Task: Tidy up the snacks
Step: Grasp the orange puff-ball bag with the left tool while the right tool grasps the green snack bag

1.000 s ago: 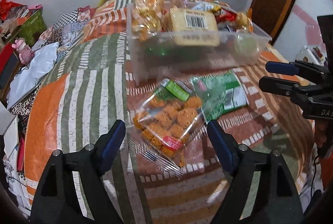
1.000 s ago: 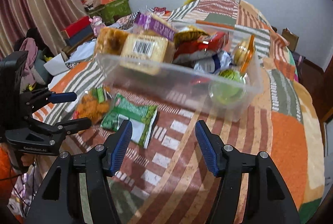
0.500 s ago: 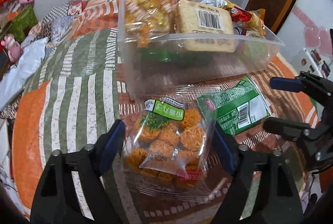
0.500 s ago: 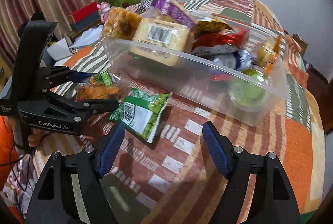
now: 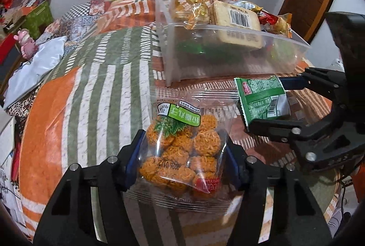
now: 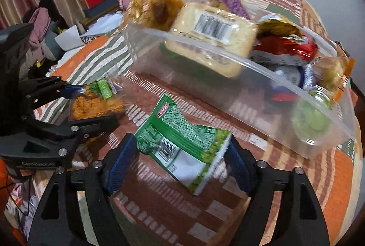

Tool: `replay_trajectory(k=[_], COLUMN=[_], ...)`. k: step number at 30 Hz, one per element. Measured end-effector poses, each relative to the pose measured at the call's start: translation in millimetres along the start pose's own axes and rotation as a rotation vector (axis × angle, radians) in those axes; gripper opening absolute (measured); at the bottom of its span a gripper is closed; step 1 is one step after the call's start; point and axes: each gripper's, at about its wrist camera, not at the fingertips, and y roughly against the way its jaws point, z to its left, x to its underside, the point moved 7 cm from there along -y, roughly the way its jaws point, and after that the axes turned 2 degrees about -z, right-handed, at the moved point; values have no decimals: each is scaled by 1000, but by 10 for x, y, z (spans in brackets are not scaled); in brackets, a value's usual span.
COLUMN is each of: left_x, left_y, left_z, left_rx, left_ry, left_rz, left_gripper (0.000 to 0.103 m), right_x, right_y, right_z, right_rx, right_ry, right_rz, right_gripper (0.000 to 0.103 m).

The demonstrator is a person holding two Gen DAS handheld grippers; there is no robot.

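The striped orange, green and white bedspread (image 5: pixel 75 109) spreads under everything I work on. On it stands the clear plastic bin (image 6: pixel 228 86), already crowded with wrapped snacks, among them a pale cake with a barcode label (image 5: pixel 237 19) leaning against its near wall. In front of the bin lie the two packets I am after.

My left gripper (image 5: pixel 182 159) has just been closing, and the clear bag of orange noodle balls (image 5: pixel 182 145) sits squarely between its jaws. Both blue pads press the bag's sides, its plastic bunched against them, its green label end toward the bin and its sealed end toward my wrist.

My right gripper (image 6: pixel 180 161) has just been opening and its jaws stand wide. The green pea packet (image 6: pixel 180 143) lies flat on the bedspread between them, slanted, one corner near my left pad, the far edge by my right pad; neither pad visibly squeezes it.
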Motion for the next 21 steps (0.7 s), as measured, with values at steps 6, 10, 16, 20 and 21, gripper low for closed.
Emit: replay_trajectory(k=[6,10,16,20,21], left_x=[37,-12,-57,-137,-160], left_y=[138,199,333,436,455], left_z=[-5,13,-15,-77,-95], left_rx=[2,4,3,6,7], left_ry=[22,39,48,44,42], left_rz=[-31,-50,-79,-106,-112], left_gripper=[61,61,61,61,61], right_x=[-28,-5,56,113,111], right_y=[-71,-7,97,208,227], right_z=[20,33,-42,-93,-91], right_rx=[0,10,9,16,14], right_ry=[12,30,-7,-34,-40], right_rz=[14,-5,-21,-51,-57], right_gripper=[81,47,24,22,22])
